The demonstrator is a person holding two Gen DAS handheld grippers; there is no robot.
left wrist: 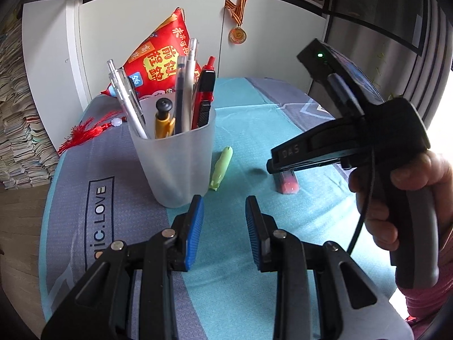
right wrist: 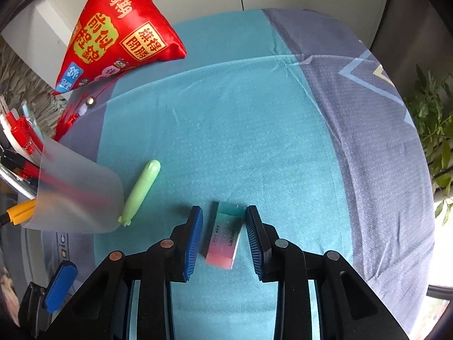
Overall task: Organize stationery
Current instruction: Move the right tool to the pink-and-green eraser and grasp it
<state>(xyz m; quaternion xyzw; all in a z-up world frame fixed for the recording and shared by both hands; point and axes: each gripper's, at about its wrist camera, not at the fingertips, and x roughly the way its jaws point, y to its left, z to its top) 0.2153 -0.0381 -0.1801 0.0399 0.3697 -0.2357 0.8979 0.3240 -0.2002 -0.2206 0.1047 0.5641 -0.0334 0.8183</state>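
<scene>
While the right tongs [right wrist: 224, 238] hang over the bench [right wrist: 254, 141] with their blue pads apart, the eraser [right wrist: 223, 235] lies flat on the cloth between them, a gap showing on each side, so nothing is gripped yet. The eraser sits slightly askew to the pads, its pink end nearest the camera and its teal end away. If the pads close on it at that slant, I judge they could catch its corners instead of its long sides and twist it or let it pop out. The soft cloth adds a second risk: tips pressed too low may bunch the fabric and drag the eraser along.

The left tongs [left wrist: 225, 226] are also open and empty, hovering close to the foot of the frosted cup [left wrist: 172, 158]. A careless nudge there could tip the cup, which is top-heavy with pens, a red cutter and a yellow-handled tool.

A little further off, the green pen-shaped thing [right wrist: 140, 191] lies on the bench just beside the cup, its tail end seeming to touch the cup's base in the right wrist view, and it still waits to be put away. Beyond that, the red pouch [right wrist: 113, 28] with its tassel rests at the bench's back edge, near enough to snag a wide swing towards the cup.
</scene>
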